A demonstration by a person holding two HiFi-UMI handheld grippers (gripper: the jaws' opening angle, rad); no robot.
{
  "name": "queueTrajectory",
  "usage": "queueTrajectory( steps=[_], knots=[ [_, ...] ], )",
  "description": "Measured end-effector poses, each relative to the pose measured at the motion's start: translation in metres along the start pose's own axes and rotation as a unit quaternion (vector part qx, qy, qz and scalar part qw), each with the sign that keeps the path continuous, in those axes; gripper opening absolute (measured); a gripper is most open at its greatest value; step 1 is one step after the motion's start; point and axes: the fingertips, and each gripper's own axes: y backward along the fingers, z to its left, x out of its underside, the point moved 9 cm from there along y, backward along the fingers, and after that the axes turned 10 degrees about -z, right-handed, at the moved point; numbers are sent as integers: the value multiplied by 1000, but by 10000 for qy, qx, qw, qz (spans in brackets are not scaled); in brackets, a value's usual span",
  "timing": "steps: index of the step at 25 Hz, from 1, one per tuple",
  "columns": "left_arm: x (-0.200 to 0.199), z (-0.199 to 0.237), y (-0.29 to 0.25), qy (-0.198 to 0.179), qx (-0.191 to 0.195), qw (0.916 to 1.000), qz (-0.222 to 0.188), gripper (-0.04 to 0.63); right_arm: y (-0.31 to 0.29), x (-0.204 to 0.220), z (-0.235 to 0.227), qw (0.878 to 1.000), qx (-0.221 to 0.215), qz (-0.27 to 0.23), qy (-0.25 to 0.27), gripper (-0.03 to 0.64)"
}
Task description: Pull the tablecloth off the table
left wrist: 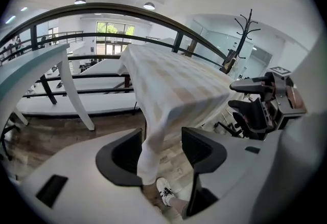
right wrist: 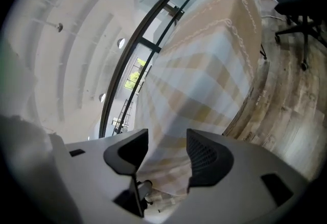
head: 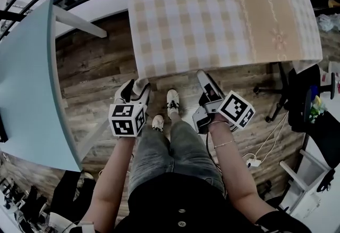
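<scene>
Between left tongs (left wrist: 161,141), only its view shows tablecloth (left wrist: 173,90).

The tablecloth (head: 212,14) is soft, matt cloth, checked with a flowered band, and hangs in limp folds at its edge. The floor (head: 90,61) is grainy wood plank with a dull finish, and the neighbouring table (head: 26,83) has a smooth pale top. The right gripper (right wrist: 167,154) is matt grey plastic with dark textured pads (right wrist: 207,156).
</scene>
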Motion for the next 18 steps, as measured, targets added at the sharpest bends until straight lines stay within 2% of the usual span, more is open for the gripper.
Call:
queueTrajectory(
  steps=[3,8,13,16,18],
  knots=[
    [-1,4,-9,-52,41,10000,22,235,-10,-4,-7,9994,119,-114,-297,232],
    [-8,8,-25,-131,83,9998,149,231,-29,-11,-9,9985,285,-191,-437,235],
    [5,3,-29,-186,8,9996,233,182,-28,-9,-18,9986,254,-224,-404,233],
    [6,4,-33,-252,-35,9994,231,79,-29,-8,-20,9986,164,-261,-426,233],
    [5,3,-35,-272,4,9994,224,50,-31,-8,-20,9987,143,-272,-407,228]
  ],
)
